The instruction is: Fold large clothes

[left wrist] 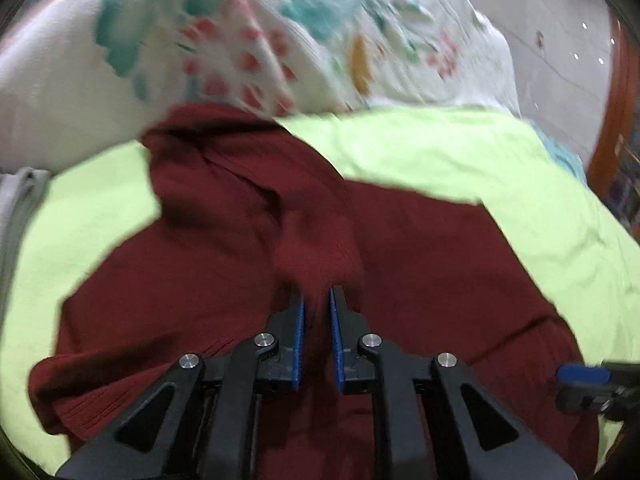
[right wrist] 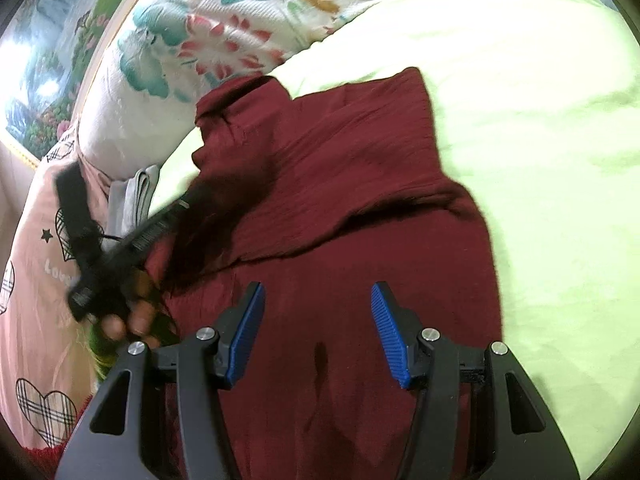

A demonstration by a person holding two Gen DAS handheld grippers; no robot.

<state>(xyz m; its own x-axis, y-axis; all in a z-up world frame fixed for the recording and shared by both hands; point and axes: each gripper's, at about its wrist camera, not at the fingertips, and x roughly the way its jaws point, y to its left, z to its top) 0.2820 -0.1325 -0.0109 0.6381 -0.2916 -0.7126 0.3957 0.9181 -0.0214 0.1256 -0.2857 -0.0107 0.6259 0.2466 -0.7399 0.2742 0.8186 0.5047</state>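
Between the narrow jaws of the left gripper, a pinched fold of maroon garment; beneath the half-open, empty jaws of the right gripper, more maroon cloth on the green bedsheet.

left gripper motion-blurred; maroon garment cut off below; floral quilt smeared

The left gripper pointed steeply downward, its jaws drawn close with only a narrow gap between the blue pads; whether cloth was pinched there could not be told. The right gripper tilted down likewise, its jaws standing well apart with nothing between them. In the right wrist view a hand, blurred, gripped the left gripper's handle.
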